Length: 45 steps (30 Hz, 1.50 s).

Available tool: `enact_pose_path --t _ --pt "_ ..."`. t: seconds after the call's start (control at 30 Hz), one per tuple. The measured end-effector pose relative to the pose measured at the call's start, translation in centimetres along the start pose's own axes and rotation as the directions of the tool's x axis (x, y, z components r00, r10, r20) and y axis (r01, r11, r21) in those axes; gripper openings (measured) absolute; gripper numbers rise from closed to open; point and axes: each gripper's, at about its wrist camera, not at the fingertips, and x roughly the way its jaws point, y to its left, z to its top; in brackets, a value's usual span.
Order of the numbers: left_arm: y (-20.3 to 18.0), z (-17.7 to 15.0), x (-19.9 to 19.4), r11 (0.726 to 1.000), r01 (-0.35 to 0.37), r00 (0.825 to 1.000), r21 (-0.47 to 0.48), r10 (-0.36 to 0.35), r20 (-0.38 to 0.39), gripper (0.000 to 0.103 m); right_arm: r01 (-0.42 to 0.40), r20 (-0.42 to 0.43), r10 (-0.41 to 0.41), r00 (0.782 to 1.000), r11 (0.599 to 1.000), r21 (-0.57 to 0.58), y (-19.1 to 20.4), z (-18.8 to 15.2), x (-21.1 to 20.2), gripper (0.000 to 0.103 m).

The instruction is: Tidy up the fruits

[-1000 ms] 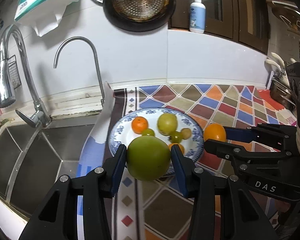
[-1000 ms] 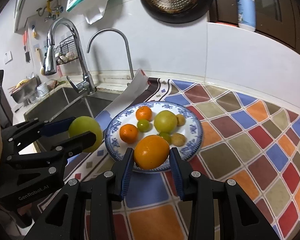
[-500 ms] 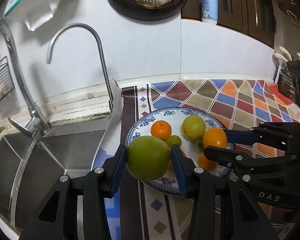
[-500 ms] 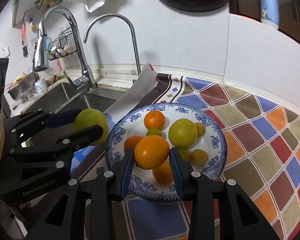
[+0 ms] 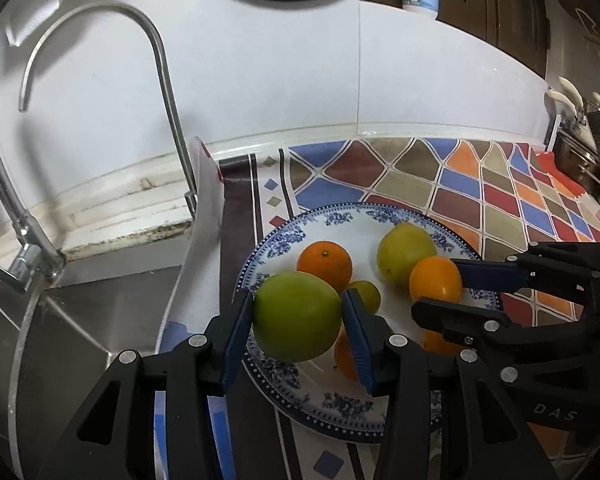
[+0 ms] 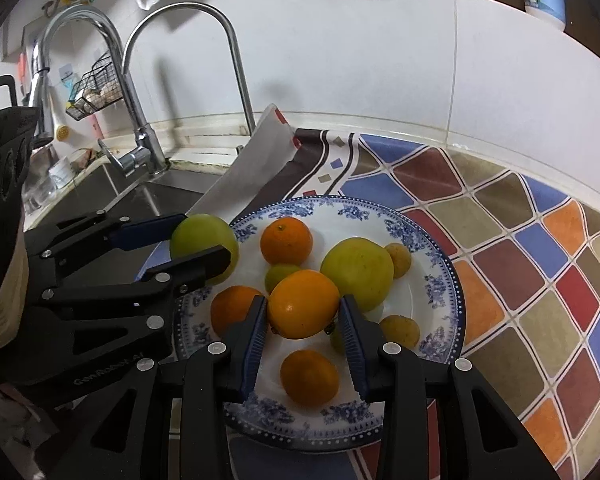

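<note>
While my left hand-held gripper clamped the green fruit over the plate's left rim, my right hand-held gripper clamped the orange nearer its centre.

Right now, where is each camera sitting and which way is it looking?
Left wrist: rides the left gripper, facing the wall over the green fruit it clamps; the right gripper shows too.
Right wrist: rides the right gripper, facing the wall over its orange; the left gripper shows too.
Both see the plate and faucet.
</note>
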Motion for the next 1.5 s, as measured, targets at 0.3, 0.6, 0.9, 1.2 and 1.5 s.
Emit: enact_pose_path --t 0.3,0.6,0.9,1.2,1.5 --pt "-0.2 0.2 -2.6 0.999 -0.025 0.998 -0.028 0.027 0.056 0.056 0.046 0.022 -0.047 0.999 0.999 0.019 -0.2 -0.1 -1.2 0.038" --pt "-1.3 -0.7 -6.5 0.994 -0.073 0.995 -0.077 0.078 0.065 0.062 0.097 0.08 -0.103 0.991 0.993 0.073 -0.4 -1.7 -5.3 0.046" --pt "-3.8 -1.5 -11.2 0.991 -0.103 0.985 -0.086 0.114 0.13 0.075 0.171 0.169 -0.185 0.968 0.981 0.095 -0.3 -3.8 -11.2 0.062" --pt "-7.5 -3.5 -16.4 0.982 -0.155 0.966 -0.112 0.174 0.193 0.088 0.216 0.239 -0.236 0.942 0.971 0.107 -0.9 -6.3 -17.2 0.075" --pt "-10.7 -5.8 -20.7 0.975 -0.177 0.955 -0.135 0.204 0.216 0.096 0.237 0.274 -0.261 0.926 0.964 0.118 -1.3 -9.4 -22.1 0.082"
